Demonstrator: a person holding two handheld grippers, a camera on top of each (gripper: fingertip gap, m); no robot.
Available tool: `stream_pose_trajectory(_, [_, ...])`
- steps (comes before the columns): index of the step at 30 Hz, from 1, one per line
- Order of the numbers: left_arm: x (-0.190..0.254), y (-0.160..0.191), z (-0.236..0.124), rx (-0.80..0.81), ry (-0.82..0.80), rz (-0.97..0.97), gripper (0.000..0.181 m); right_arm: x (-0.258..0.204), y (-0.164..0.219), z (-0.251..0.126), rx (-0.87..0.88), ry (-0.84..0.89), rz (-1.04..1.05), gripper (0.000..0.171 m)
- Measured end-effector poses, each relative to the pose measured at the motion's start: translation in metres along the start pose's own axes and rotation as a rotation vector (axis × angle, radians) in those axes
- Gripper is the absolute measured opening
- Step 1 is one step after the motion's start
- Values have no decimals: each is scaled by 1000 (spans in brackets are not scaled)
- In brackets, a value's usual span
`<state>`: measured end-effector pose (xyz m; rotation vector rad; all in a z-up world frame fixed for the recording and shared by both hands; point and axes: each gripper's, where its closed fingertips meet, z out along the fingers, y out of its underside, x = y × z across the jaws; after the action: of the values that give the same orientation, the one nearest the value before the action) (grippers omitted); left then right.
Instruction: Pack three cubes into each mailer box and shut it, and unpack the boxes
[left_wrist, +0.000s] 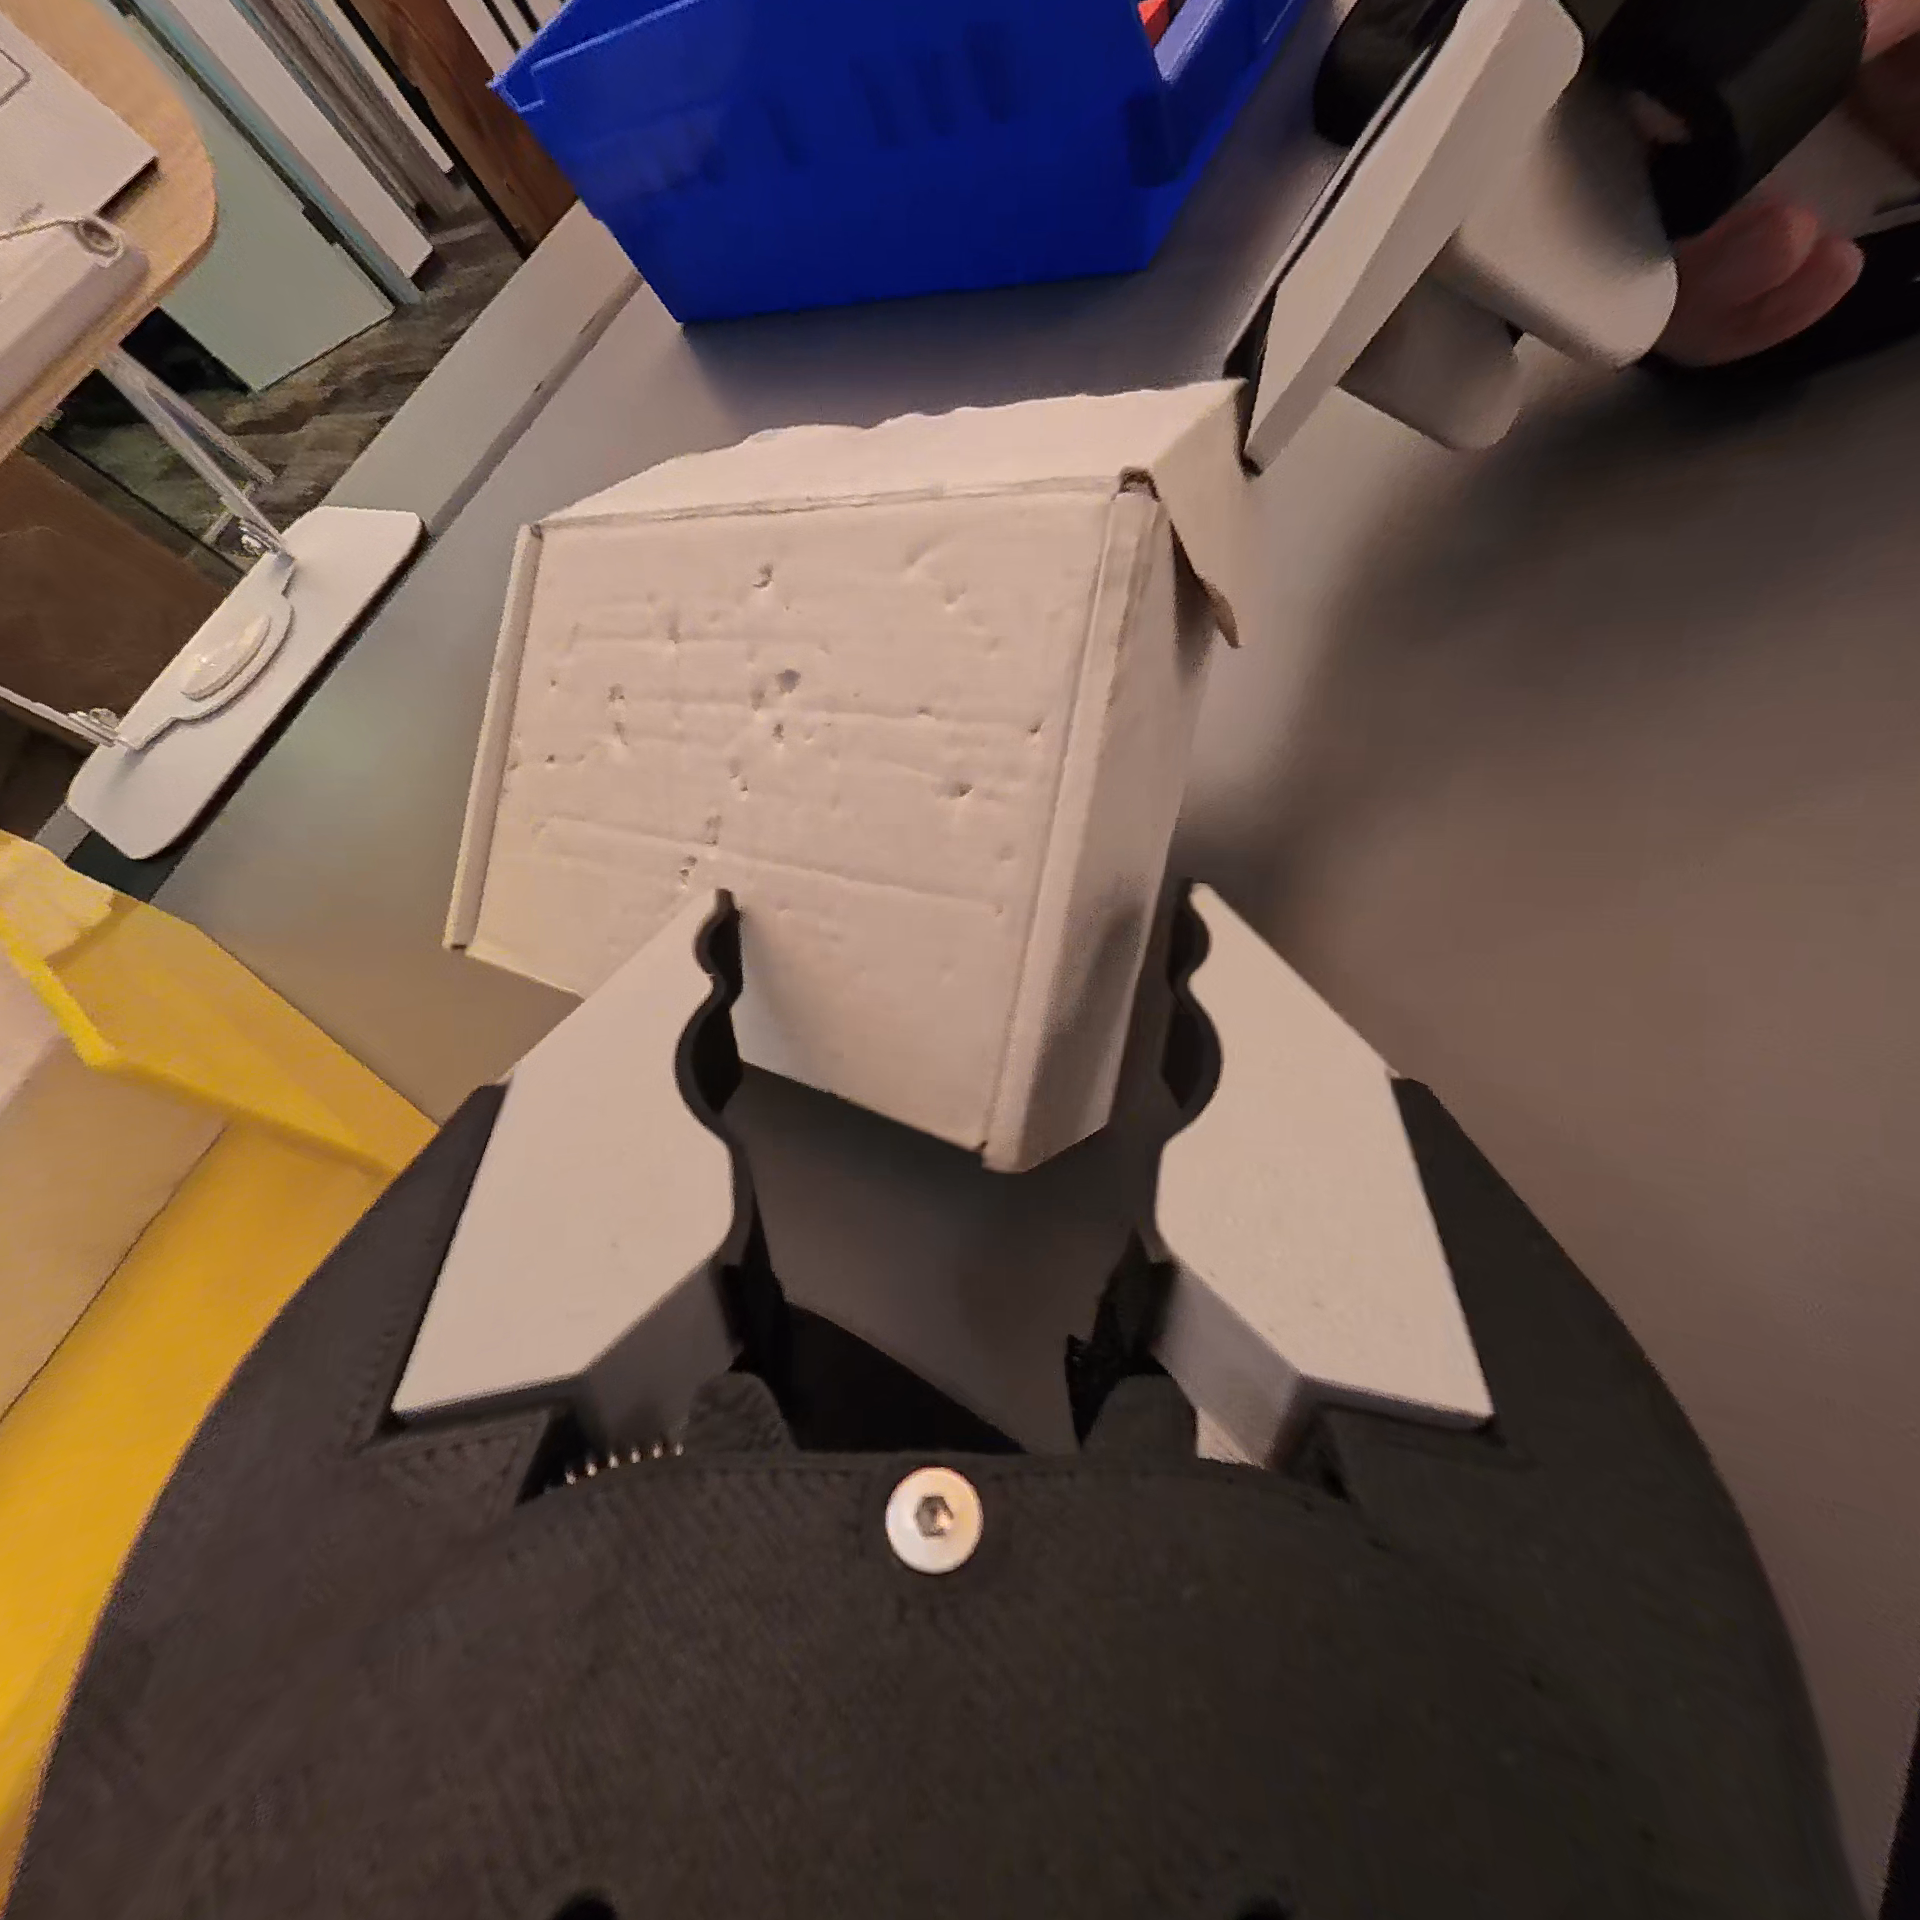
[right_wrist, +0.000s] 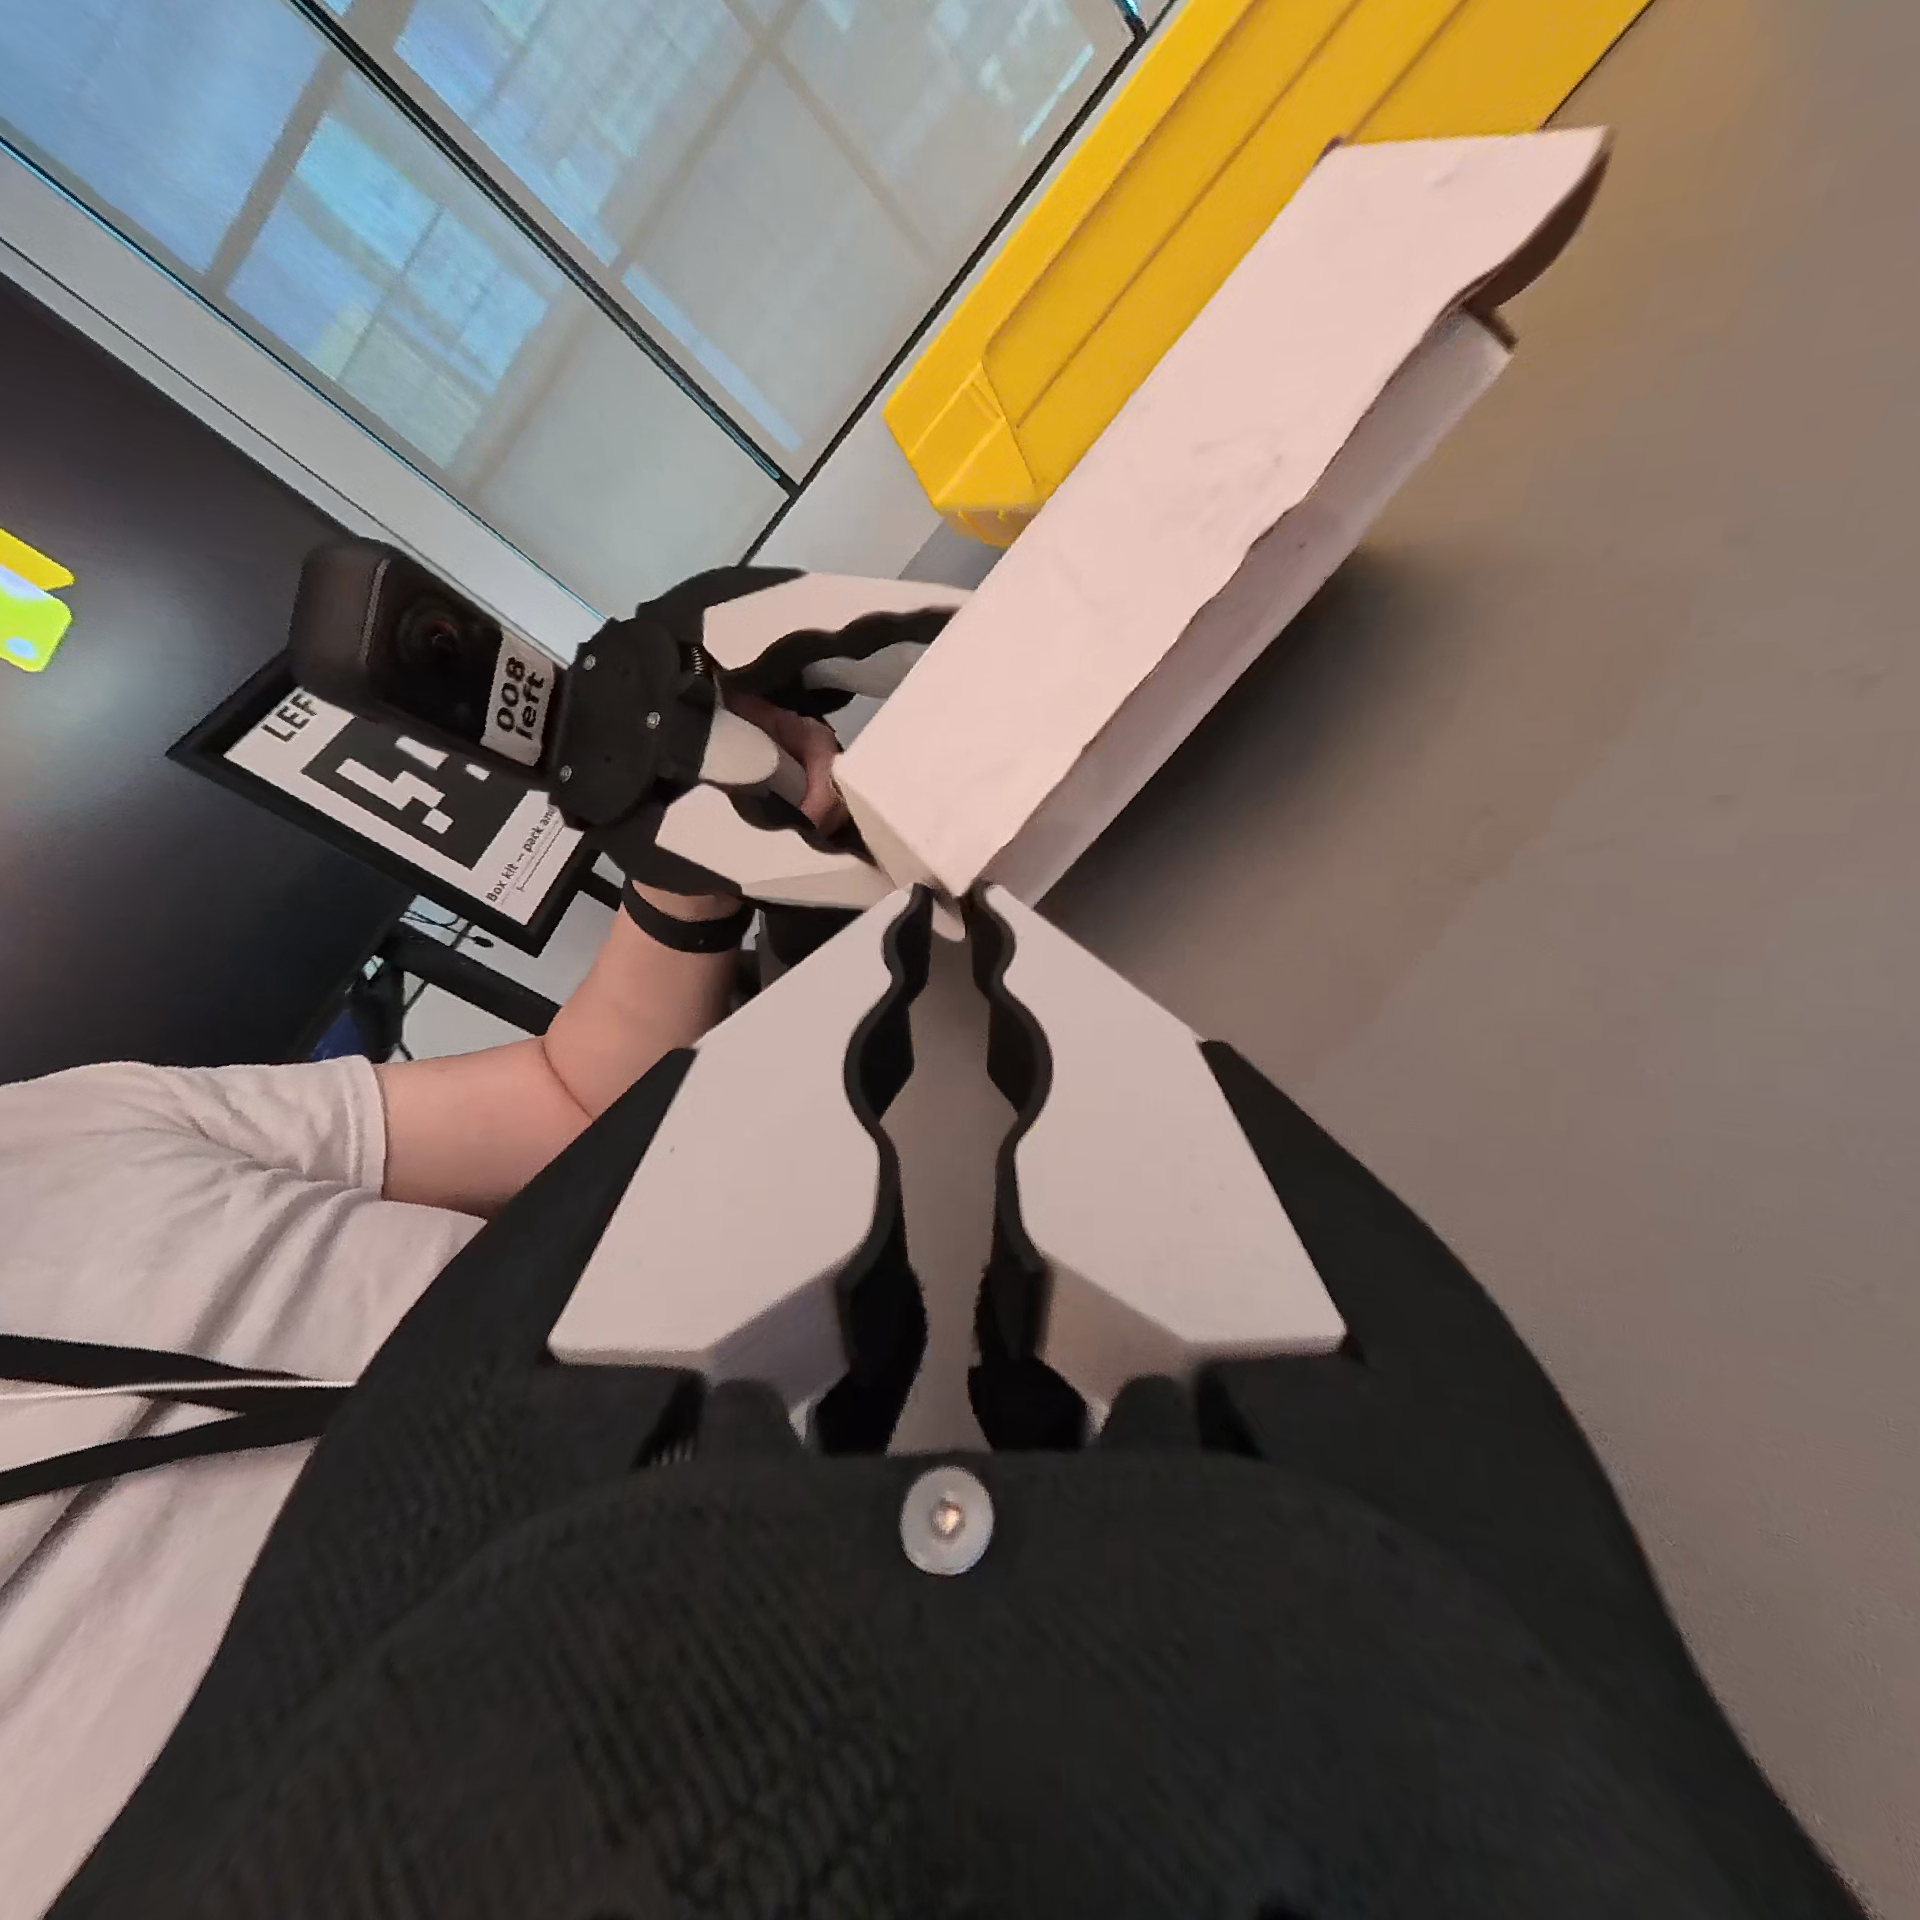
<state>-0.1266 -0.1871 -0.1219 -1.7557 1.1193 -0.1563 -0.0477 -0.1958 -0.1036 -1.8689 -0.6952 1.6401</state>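
We are seeing one white corrugated-cardboard mailer box (left_wrist: 800, 748), closed, its dented lid pitted with small holes, sitting tilted on the smooth grey table (left_wrist: 1507, 935). Our left gripper (left_wrist: 956, 935), pale angular fingers with wavy black pads, is spreading around the box's near corner; whether the pads are touching it, we cannot tell. Our right gripper (right_wrist: 943, 904) is pinching a flap at the box's far right corner. Two plastic bins are standing by: one blue bin (left_wrist: 883, 156) far, one yellow bin (left_wrist: 187, 1091) near left.
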Motion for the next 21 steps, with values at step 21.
stream_pose_trajectory(21, [-5, -3, 10, 1, -77, 40, 79, -3, -4, 9, 4, -15, -7, 13])
